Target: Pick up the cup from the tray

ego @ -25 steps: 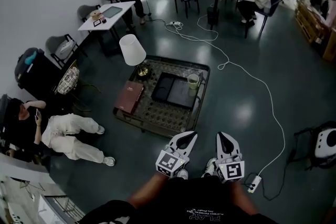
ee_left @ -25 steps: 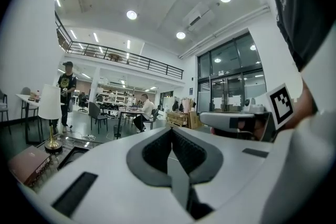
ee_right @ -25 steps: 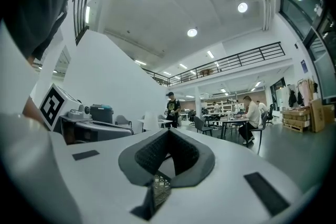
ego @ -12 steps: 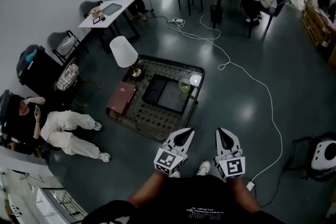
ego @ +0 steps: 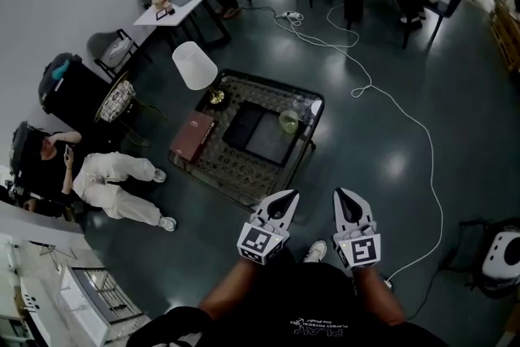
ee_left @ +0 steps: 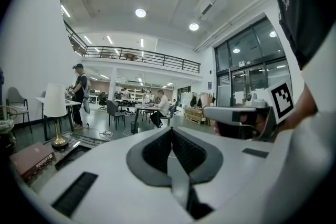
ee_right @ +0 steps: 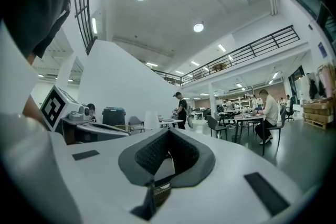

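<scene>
Dark, glossy polished floor [ego: 382, 45] runs through a large open workroom. On it stands a low rectangular table with a patterned openwork top [ego: 236, 171]. A dark rectangular tray [ego: 256, 130] lies near the middle of that top. The pale green translucent cup [ego: 289, 121] stands upright at the tray's far right corner; whether it rests inside the rim or just beside it cannot be told. A reddish-brown closed book [ego: 192, 134] lies left of the tray, and a brass-footed lamp with a white conical shade [ego: 195, 65] stands at the table's far left corner. A long white cable [ego: 406, 122] snakes across the floor to the right of the table. A person in pale trousers [ego: 106, 187] sits on the floor to its left, and a white work table [ego: 180, 0] stands further back. The left gripper [ego: 286, 197] and right gripper [ego: 343, 197] are held side by side close to the body, well apart from the table. Both pairs of jaws are closed, tips together, with nothing between them.
</scene>
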Demonstrator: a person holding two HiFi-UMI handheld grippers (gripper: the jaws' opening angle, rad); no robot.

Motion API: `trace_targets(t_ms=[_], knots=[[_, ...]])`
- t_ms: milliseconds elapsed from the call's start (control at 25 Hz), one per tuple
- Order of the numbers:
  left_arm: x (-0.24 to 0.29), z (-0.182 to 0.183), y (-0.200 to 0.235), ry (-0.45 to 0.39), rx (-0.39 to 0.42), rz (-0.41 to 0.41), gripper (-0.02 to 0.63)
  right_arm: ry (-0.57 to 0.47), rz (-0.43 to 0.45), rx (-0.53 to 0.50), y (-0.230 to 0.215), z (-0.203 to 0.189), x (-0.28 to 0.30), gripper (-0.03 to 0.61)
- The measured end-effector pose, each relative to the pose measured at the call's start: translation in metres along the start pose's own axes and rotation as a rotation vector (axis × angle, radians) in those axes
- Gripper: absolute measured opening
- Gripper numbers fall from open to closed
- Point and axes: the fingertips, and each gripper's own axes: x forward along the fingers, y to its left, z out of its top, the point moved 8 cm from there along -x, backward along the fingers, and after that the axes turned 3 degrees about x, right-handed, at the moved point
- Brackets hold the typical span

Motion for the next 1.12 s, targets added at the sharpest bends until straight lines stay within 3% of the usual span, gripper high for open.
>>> trace_targets(t_ms=[480, 960, 1120], knots=[[0.009, -0.006, 0.019, -0.002, -0.014, 0.083, 0.009, -0.010, 0.086, 0.006, -0.011, -0.013, 0.031, -0.002], [0.057, -0.008, 0.086, -0.014, -0.040, 0.115, 0.009, 0.076, 0.117, -0.048, -0.034, -0.002, 0.113, -0.002], [0.070, -0.010, 0.112, -0.016, -0.057, 0.126, 0.009, 0.008, 0.148, -0.049, -0.039, -0.011, 0.144, -0.002]])
